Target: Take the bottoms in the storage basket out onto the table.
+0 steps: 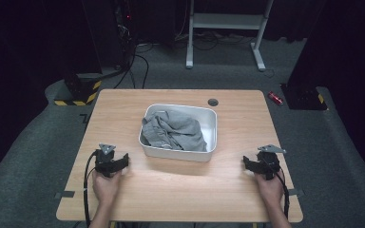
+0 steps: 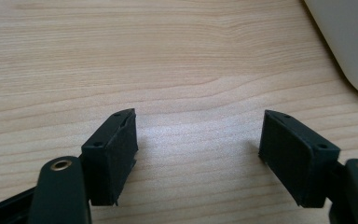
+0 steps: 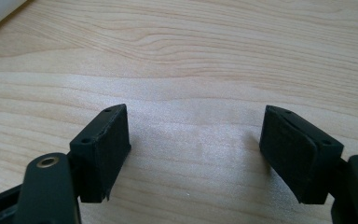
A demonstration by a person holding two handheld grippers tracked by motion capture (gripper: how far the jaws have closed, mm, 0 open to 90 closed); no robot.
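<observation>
A white rectangular tub [image 1: 212, 137] stands in the middle of the wooden table [image 1: 171, 185], with a crumpled grey cloth [image 1: 173, 130] lying in it. My left gripper [image 1: 116, 161] rests on the table to the left of the tub, held by a hand. In the left gripper view its jaws [image 2: 198, 133] stand wide apart over bare wood, with the tub's white corner [image 2: 349, 42] at the upper right. My right gripper [image 1: 249, 164] rests to the right of the tub. The right gripper view shows open jaws [image 3: 193, 130] with nothing between them.
A dark round grommet [image 1: 213, 102] sits in the table behind the tub. Beyond the table are a white desk frame [image 1: 228, 28], cables on grey carpet, a black-and-yellow striped base [image 1: 78, 92] at the left and a small red object [image 1: 275, 98] on the floor.
</observation>
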